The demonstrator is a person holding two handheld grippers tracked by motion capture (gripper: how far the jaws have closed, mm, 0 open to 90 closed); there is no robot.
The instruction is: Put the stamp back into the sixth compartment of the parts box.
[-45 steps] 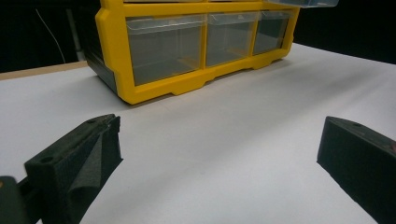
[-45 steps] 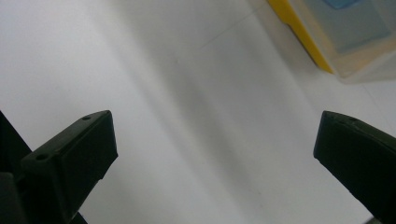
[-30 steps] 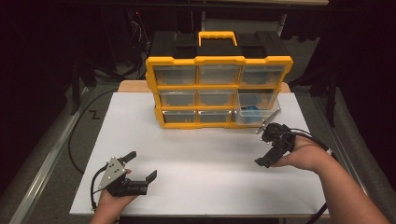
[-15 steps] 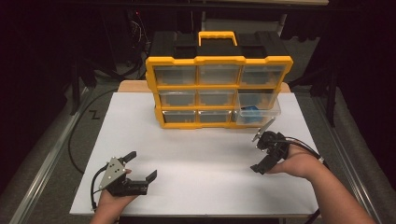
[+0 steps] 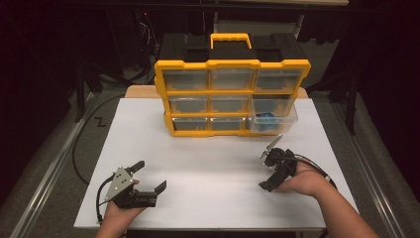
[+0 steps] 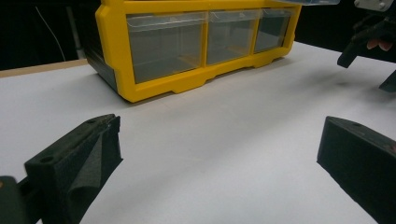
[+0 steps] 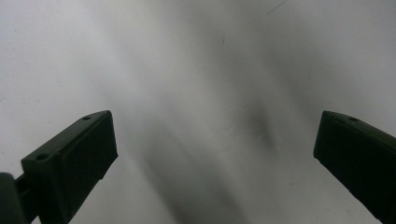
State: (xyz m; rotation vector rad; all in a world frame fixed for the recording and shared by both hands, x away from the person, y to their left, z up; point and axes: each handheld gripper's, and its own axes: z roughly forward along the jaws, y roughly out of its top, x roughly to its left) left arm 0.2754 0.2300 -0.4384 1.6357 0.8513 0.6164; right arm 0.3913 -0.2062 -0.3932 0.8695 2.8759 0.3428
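Currently: your right gripper [image 5: 268, 171] gapes empty, near the organizer's [image 5: 232, 94] front right | left gripper [image 5: 148, 177] likewise spread, holding nothing, well off its front left | progress: bottom-right drawer [image 5: 273, 119] stands pulled out, blue item [image 5: 266, 117] inside, closing likely remains | high view shows that drawer; left gripper view shows closed bottom drawers; right gripper view shows bare white tabletop [image 7: 196, 70].

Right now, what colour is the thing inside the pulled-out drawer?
Blue. It lies in the clear drawer pulled out of the yellow organizer, best seen in the high view.
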